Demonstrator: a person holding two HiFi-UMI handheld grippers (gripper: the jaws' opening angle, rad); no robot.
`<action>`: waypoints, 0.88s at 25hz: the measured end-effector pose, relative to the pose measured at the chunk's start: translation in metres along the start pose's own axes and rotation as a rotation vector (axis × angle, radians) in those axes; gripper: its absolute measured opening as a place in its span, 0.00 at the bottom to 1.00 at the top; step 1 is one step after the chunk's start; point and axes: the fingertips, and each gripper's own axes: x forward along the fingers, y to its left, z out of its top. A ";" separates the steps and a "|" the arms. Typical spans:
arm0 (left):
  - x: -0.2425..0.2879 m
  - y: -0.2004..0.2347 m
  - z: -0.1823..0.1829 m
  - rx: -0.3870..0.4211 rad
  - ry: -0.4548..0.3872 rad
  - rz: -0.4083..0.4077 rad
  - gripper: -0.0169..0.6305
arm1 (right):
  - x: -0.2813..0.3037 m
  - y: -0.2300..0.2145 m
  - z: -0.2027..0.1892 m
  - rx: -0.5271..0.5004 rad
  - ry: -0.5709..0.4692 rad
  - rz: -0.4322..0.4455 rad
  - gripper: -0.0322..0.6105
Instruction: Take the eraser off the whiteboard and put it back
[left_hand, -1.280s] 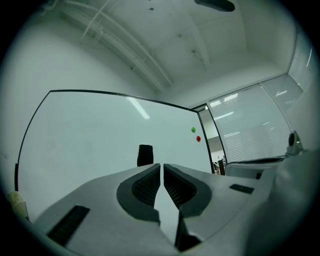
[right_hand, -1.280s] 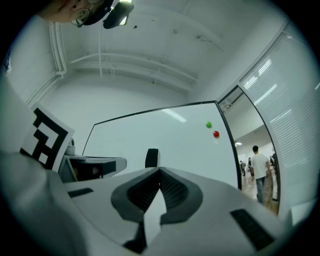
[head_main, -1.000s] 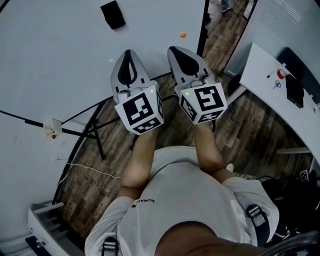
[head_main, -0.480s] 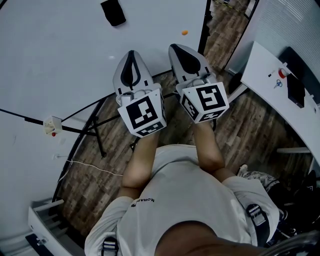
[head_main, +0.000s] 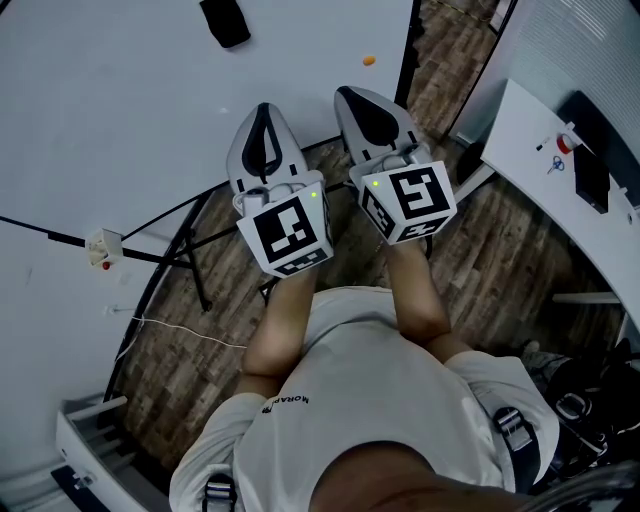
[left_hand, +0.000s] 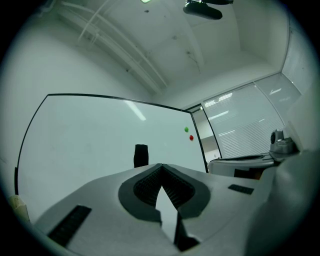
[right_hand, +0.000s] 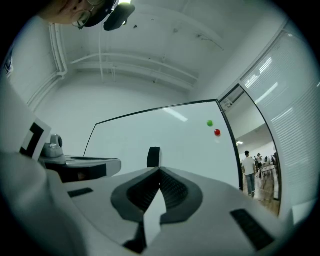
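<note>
Little has shifted since the earlier frames: I find left gripper (head_main: 262, 112) and right gripper (head_main: 352, 100) pressed together, empty, with the eraser (head_main: 225, 22) untouched on the whiteboard (head_main: 120, 110) at eleven o'clock, so the approach is pending and calls for spreading one gripper's jaws.

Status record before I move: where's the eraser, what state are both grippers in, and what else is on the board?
eraser: black, on the whiteboard, nothing touching it
left gripper: shut, empty, short of the eraser
right gripper: shut, empty, beside the left gripper
other: green magnet and red magnet near the whiteboard's right edge
task step: eraser not yet taken
</note>
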 end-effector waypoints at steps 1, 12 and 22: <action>-0.001 0.000 0.000 0.001 0.001 -0.001 0.03 | 0.000 0.000 0.000 -0.001 0.002 0.000 0.07; -0.011 -0.002 -0.002 -0.005 0.003 -0.010 0.03 | -0.003 0.006 -0.001 -0.009 0.009 0.005 0.07; -0.013 -0.005 -0.007 -0.006 0.015 -0.015 0.03 | -0.005 0.005 -0.004 -0.038 0.019 -0.020 0.07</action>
